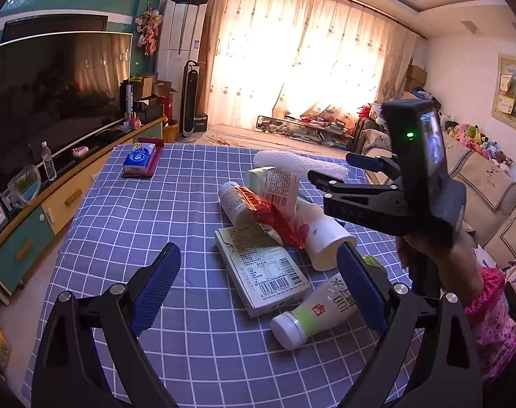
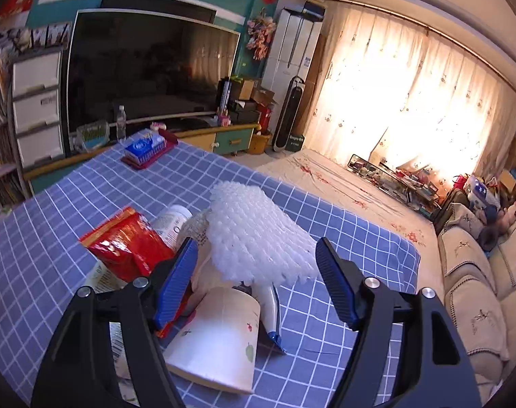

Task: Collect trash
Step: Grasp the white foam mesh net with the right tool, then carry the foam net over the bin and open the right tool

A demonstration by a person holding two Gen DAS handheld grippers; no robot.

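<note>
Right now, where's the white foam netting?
The white foam netting lies at the far end of the trash pile, resting over the paper cup, right of the red wrapper.

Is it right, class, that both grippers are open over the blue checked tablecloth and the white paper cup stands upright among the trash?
Not quite. In the right wrist view the white paper cup lies on its side, not upright. The rest holds: the left gripper and right gripper are open over the blue checked tablecloth.
</note>
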